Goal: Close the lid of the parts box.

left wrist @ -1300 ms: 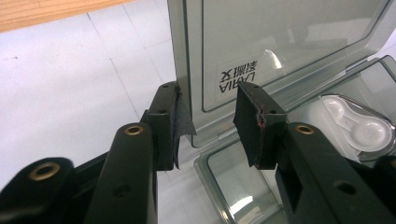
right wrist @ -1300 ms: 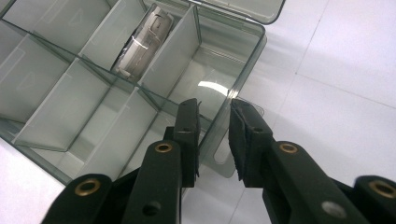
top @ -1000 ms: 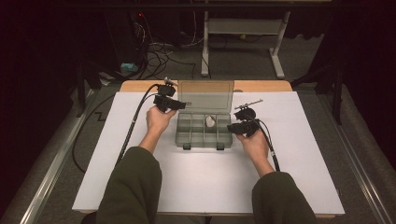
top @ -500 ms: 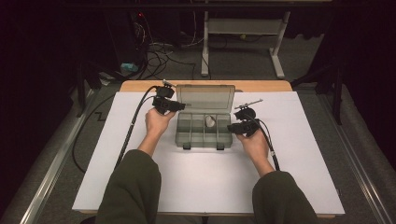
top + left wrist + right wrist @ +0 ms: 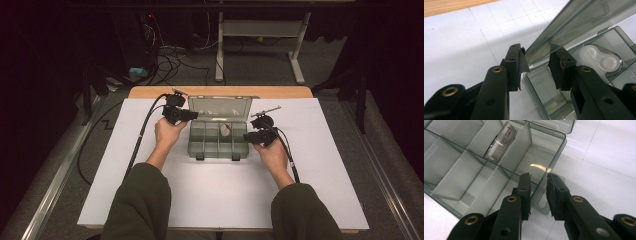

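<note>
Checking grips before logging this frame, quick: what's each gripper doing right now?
Left gripper: open, jaws astride the organizer box's lid edge.
Right gripper: open, jaws astride the organizer box side wall.

the work surface was a wooden table (image 5: 220,91) covered by a white gridded sheet (image 5: 225,190), brightly lit against a dark surrounding room. beyond its far edge the grey floor (image 5: 260,70) carried a tangle of cables (image 5: 170,52) and the white legs of a second table frame (image 5: 260,30). metal rails (image 5: 55,185) ran along the floor at either side of the table.
</note>
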Demonstrator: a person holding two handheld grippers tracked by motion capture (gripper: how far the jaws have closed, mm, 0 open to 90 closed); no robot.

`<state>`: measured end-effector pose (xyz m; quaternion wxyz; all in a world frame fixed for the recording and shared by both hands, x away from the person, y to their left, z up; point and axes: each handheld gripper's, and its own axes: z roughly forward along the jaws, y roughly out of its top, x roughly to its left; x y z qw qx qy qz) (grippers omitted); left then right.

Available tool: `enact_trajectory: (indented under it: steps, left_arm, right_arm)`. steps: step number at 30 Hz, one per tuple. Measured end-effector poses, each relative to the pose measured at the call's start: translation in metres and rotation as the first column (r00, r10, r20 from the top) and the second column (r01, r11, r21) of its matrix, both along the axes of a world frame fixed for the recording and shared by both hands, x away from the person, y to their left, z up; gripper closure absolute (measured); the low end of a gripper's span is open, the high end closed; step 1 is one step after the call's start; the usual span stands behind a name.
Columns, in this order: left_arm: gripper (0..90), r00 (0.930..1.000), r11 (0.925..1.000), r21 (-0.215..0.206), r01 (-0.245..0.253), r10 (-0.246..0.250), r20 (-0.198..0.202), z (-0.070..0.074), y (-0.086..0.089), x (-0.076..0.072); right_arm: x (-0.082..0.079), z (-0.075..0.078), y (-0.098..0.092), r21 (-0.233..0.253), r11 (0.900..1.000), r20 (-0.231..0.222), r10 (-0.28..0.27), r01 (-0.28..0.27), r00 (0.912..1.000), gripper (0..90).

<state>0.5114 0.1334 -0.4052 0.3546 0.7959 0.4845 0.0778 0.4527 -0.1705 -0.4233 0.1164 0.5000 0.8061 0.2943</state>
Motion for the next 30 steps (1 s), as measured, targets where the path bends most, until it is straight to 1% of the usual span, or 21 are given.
enact_trajectory:
  steps: [2, 6, 11, 18, 21, 23, 26, 27, 30]
  left_arm:
    - [62.4, 1.0, 1.0, 0.001, 0.003, -0.003, 0.002, -0.001, 0.001, -0.001]
    - [62.3, 1.0, 0.9999, -0.011, 0.006, -0.006, 0.007, -0.002, 0.002, -0.002]
    - [62.1, 0.9998, 0.9998, -0.007, 0.017, -0.017, 0.014, -0.002, 0.003, -0.004]
    - [61.3, 0.9992, 0.9992, -0.024, 0.032, -0.031, 0.023, -0.005, 0.005, -0.008]
    - [60.9, 0.9988, 0.999, -0.021, 0.039, -0.039, 0.03, -0.005, 0.005, -0.011]
    - [60.4, 0.998, 0.9984, -0.003, 0.056, -0.056, 0.03, -0.004, 0.006, -0.013]
    - [59.7, 0.9969, 0.9975, 0.011, 0.07, -0.071, 0.034, -0.002, 0.005, -0.016]
    - [59.6, 0.997, 0.9977, 0.004, 0.067, -0.067, 0.039, 0.0, 0.005, -0.017]
    - [58.9, 0.9964, 0.9973, 0.004, 0.073, -0.073, 0.043, 0.003, 0.006, -0.02]
  right_arm:
    - [0.0, 0.0, 0.0, -0.002, 1.0, 0.002, 0.0, 0.0, 1.0, 73.9]
    - [0.0, 0.0, 0.0, -0.002, 1.0, 0.001, -0.002, 0.002, 1.0, 73.9]
    - [-0.001, 0.0, 0.001, -0.001, 1.0, 0.003, -0.008, 0.008, 1.0, 73.9]
    - [-0.001, 0.0, 0.002, -0.004, 1.0, 0.002, -0.014, 0.014, 0.9999, 74.0]
    - [-0.002, 0.0, 0.002, -0.006, 1.0, 0.004, -0.017, 0.017, 0.9998, 74.0]
    - [-0.002, 0.0, 0.003, -0.007, 1.0, 0.003, -0.019, 0.019, 0.9998, 74.1]
    - [-0.002, 0.0, 0.003, -0.009, 1.0, 0.003, -0.02, 0.02, 0.9998, 74.1]
    - [-0.002, 0.0, 0.003, -0.009, 1.0, 0.005, -0.018, 0.018, 0.9998, 74.0]
    - [-0.002, 0.0, 0.003, -0.012, 1.0, 0.006, -0.02, 0.02, 0.9998, 74.1]
